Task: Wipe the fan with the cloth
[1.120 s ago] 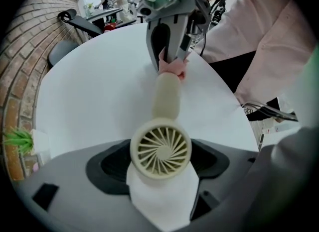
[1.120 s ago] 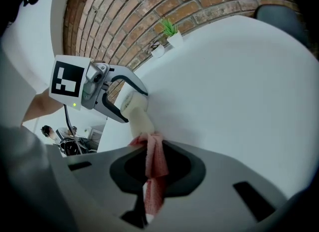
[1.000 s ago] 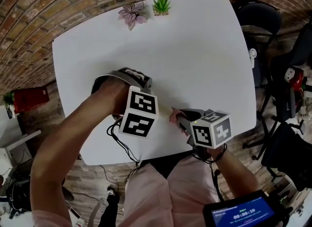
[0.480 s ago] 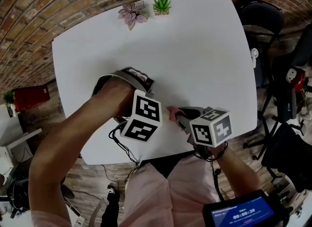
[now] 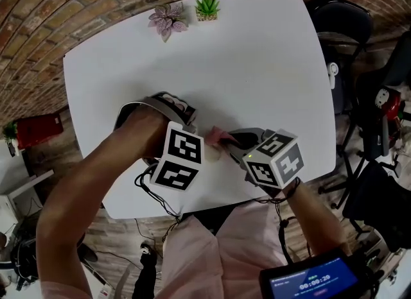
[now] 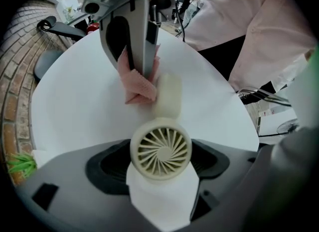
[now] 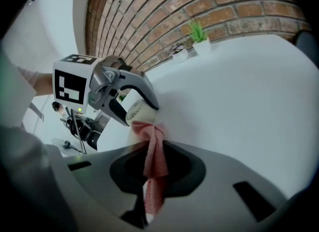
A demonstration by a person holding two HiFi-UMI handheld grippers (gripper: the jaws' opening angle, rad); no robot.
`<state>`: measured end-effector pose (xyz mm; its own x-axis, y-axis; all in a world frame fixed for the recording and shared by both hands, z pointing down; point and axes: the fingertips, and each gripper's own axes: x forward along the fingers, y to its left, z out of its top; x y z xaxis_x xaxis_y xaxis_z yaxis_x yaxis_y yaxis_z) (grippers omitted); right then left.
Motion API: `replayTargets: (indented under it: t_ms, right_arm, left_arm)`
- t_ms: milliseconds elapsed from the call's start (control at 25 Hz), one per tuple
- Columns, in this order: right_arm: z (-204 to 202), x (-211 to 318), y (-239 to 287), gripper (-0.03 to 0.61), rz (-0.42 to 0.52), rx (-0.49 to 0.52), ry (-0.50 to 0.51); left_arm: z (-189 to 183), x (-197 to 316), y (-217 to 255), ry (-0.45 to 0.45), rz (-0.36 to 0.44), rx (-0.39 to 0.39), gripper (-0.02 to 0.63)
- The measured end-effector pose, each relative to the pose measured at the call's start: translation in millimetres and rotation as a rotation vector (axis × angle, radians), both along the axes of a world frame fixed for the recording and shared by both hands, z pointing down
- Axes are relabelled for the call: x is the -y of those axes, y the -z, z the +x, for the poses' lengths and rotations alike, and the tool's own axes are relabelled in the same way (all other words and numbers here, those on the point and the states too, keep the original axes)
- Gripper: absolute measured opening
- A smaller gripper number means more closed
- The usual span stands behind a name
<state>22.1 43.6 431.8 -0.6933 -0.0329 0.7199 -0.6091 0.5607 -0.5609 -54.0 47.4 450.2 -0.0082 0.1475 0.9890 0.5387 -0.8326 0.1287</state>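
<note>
Fan (image 6: 160, 150), cream with radial grille, clamped in left gripper (image 6: 160, 169); right gripper (image 7: 149, 186) pinches bunched pink cloth (image 7: 155, 149).

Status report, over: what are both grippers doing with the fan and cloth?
Left gripper shut on fan. Right gripper shut on cloth, cloth against fan's body. Nothing in the way.

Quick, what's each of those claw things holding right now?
Left gripper: jaws closed on the small cream fan.
Right gripper: jaws closed on the pink cloth.
</note>
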Motion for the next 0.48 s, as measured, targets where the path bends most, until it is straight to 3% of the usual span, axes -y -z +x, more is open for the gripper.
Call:
replayTargets:
  t_ms: [480]
  right_arm:
    - [-30.3,13.0,0.2,0.031,0.1,0.047,0.321]
  left_arm:
    - [1.4,0.5,-0.2,0.004,-0.011,0.006,0.371]
